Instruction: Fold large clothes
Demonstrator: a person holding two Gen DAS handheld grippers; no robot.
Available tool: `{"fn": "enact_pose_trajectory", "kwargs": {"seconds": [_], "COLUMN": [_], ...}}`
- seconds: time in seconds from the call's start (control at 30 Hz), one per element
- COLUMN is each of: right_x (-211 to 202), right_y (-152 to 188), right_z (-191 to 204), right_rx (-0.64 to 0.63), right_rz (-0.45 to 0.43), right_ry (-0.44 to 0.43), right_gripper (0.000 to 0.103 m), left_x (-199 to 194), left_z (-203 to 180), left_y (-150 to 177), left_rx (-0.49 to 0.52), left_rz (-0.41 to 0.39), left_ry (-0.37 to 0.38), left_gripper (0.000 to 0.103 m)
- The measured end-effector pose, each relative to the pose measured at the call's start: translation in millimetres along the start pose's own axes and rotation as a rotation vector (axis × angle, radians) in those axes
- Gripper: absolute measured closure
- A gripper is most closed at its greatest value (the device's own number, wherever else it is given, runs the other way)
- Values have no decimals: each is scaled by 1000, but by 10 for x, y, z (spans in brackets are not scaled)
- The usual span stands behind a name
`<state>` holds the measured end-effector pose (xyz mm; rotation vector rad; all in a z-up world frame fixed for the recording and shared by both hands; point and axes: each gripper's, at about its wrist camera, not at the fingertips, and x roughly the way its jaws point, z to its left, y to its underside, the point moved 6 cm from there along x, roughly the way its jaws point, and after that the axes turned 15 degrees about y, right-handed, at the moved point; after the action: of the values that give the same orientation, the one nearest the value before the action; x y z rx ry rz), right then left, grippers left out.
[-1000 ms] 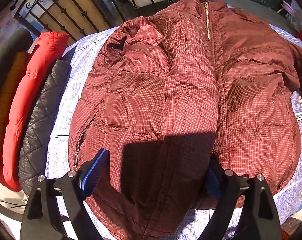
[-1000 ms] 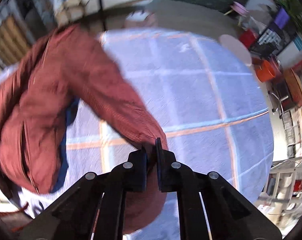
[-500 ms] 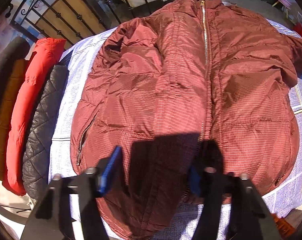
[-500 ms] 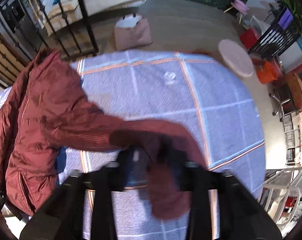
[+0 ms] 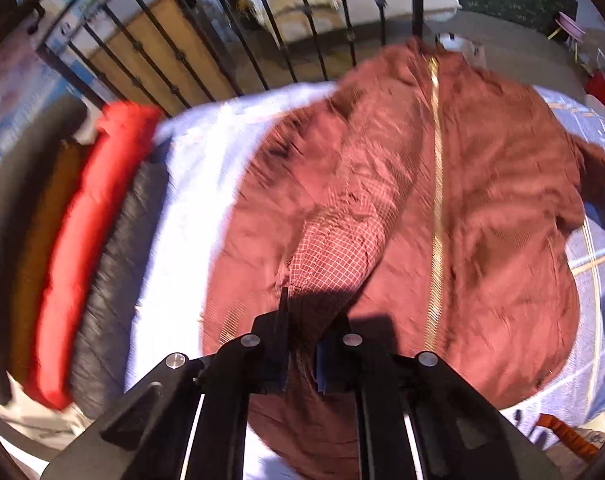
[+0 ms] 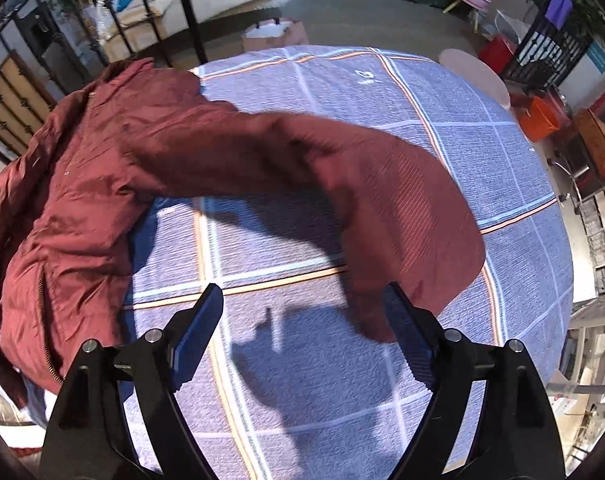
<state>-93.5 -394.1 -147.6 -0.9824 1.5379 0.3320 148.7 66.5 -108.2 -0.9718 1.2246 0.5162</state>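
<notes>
No readable text, brand, number or sign in either view. Left wrist view is motion-blurred, so nothing legible on the jacket or on the clothes stacked beside it. Right wrist view: the bed cover carries a small white mark near its far edge, too small to tell if it's a logo or lettering. A teal panel at the far right edge of the room has pale marks on it, maybe a sign, but can't be read. Shelves at right hold items w/ no legible labels.
</notes>
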Motion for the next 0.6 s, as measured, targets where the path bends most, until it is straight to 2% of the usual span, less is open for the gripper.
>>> {"fn": "enact_pose_trajectory", "kwargs": {"seconds": [0.2, 0.33, 0.43, 0.5, 0.53, 0.6], "right_x": [-132, -229, -239, -244, -247, -255], "right_y": [82, 95, 168, 217, 258, 334], "right_z": [199, 394, 578, 670, 721, 799], "right_rx": [-14, -17, 10, 26, 32, 30], "right_rz": [0, 16, 78, 107, 121, 136], "right_ry": [-39, -111, -213, -241, -252, -252], "right_gripper": [22, 22, 22, 22, 22, 22], "left_x": [-351, -336, -119, 86, 233, 465], "left_z": [783, 1270, 1615, 1823, 1957, 2121], "left_y": [-750, -1264, -1574, -1711, -1748, -1766], "left_rx": [37, 58, 56, 31, 1, -75], "left_rz": [-110, -133, -99, -48, -8, 48], "left_ry": [-135, -250, -331, -377, -388, -361], "left_gripper": [95, 95, 94, 92, 92, 90]}}
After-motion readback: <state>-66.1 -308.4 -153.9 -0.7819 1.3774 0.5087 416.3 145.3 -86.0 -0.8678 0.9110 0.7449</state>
